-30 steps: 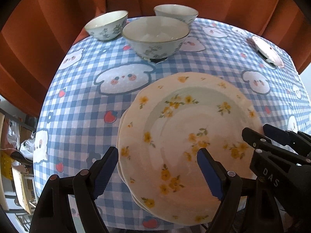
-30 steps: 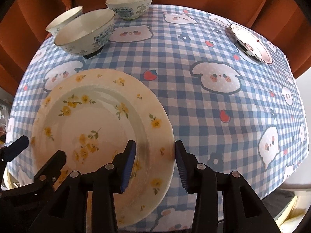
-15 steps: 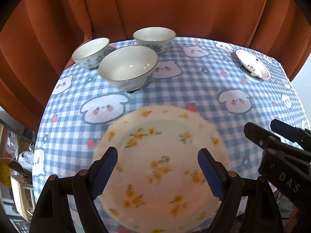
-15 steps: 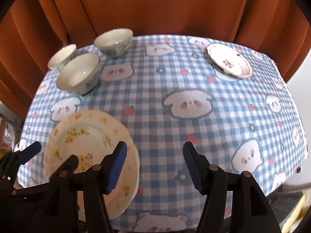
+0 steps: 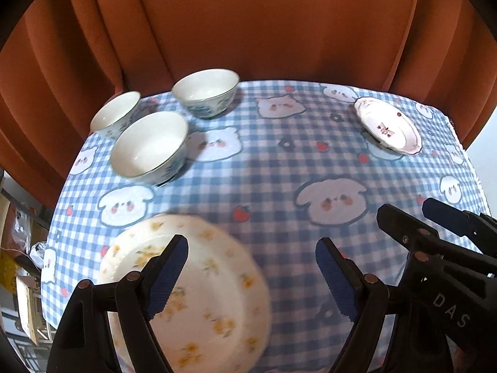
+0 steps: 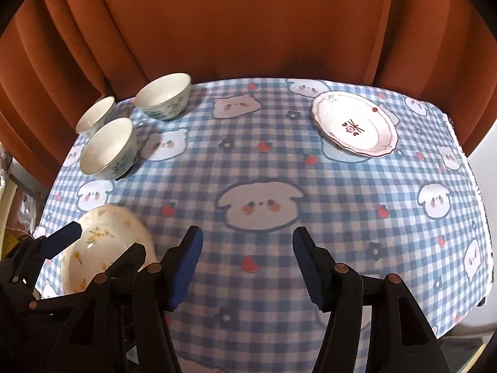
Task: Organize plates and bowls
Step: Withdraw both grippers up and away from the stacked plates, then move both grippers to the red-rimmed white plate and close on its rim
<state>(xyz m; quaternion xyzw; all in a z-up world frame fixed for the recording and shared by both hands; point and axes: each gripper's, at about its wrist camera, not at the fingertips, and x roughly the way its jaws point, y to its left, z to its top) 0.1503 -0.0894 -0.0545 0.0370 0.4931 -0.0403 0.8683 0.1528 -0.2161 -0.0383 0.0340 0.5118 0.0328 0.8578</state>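
A cream plate with yellow flowers (image 5: 198, 295) lies at the table's near left, blurred; it also shows in the right wrist view (image 6: 102, 258). My left gripper (image 5: 251, 248) hangs open above its right edge, with nothing between the pads. My right gripper (image 6: 247, 233) stands open over bare cloth to the right of that plate, touching nothing. Three white bowls with blue-green patterns cluster at the far left: a large one (image 5: 149, 147), a small one (image 5: 115, 115) and one behind (image 5: 206, 91). A pink-rimmed plate (image 6: 354, 127) sits at the far right.
A blue-checked tablecloth with cartoon animals (image 6: 264, 171) covers the table. An orange curtain (image 6: 248, 25) hangs close behind it. The cloth drops off at the right edge (image 6: 475, 186) and at the front. Boxes and clutter (image 5: 25, 279) lie below the left edge.
Both grippers have drawn back and up from the yellow-flowered plate, so more of the table shows. The right jaws, narrow around the plate's rim a second ago, have widened and left it.
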